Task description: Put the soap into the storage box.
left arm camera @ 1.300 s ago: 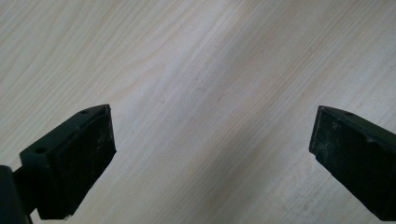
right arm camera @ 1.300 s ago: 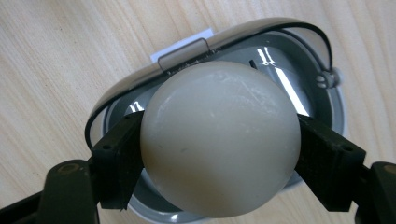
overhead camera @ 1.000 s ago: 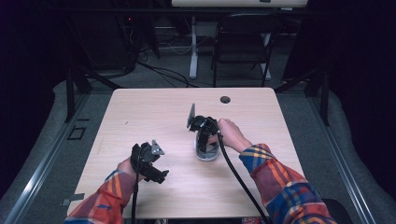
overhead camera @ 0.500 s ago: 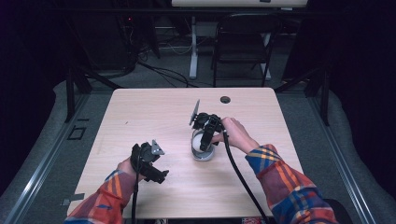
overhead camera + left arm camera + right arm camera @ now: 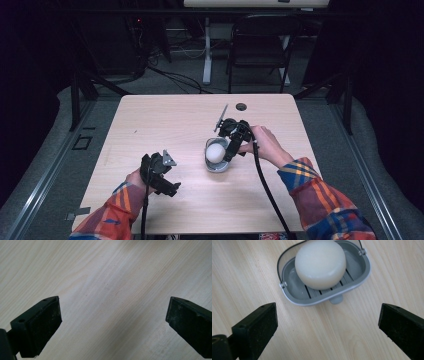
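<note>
**Soap dish at table centre, both grippers released**

A round white soap bar (image 5: 320, 263) is seated in a grey slatted plastic dish (image 5: 359, 272) near the centre of the pale wooden table (image 5: 165, 115). The right gripper (image 5: 327, 325) is held just beside it, jaws spread. The left gripper (image 5: 113, 322) is held over bare wood near the front edge, jaws spread, nothing grasped.

We see a person in plaid sleeves of red, blue and yellow, each hand around a black gripper, left gripper (image 5: 165, 175) and right gripper (image 5: 229, 145), with blocky black pads (image 5: 42, 325), a grey three-cornered plate and a trailing black cable.
</note>
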